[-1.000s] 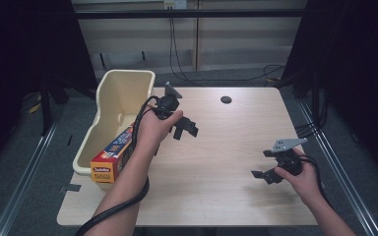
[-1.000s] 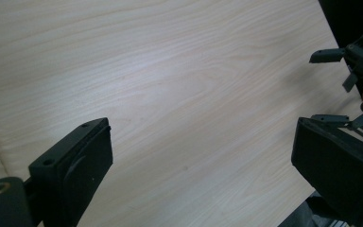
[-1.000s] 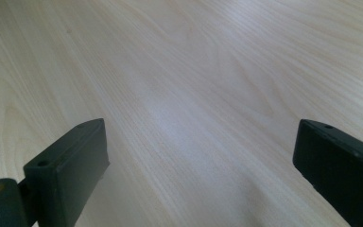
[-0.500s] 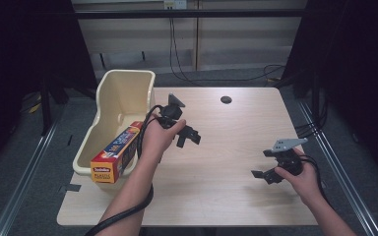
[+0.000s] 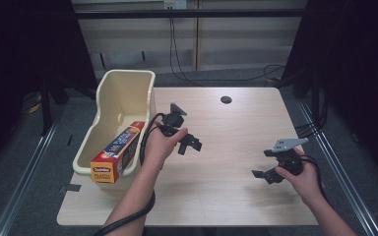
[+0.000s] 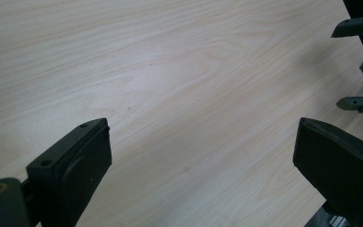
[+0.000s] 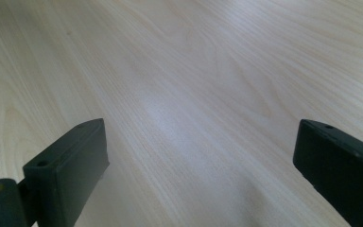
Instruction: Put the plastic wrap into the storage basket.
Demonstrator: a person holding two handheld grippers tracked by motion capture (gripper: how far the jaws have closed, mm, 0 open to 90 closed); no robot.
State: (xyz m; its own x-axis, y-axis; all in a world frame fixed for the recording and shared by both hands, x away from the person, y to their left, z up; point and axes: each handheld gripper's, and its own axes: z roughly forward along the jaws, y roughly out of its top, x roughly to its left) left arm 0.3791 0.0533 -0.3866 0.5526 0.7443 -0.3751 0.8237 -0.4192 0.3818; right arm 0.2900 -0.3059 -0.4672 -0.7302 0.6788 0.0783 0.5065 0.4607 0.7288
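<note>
The plastic wrap box [image 5: 116, 152] lies slantwise in the cream plastic bin [image 5: 126, 88] at the counter's [image 5: 226, 196] nine o'clock edge, one end jutting over the bin's near rim. Just at its three o'clock the left tongs [image 5: 192, 143] hang spread and empty over bare wood. The right tongs [image 5: 265, 173], also spread with nothing between them, sit well apart toward four o'clock; a dark round hole [image 5: 226, 100] marks the counter at twelve.
</note>
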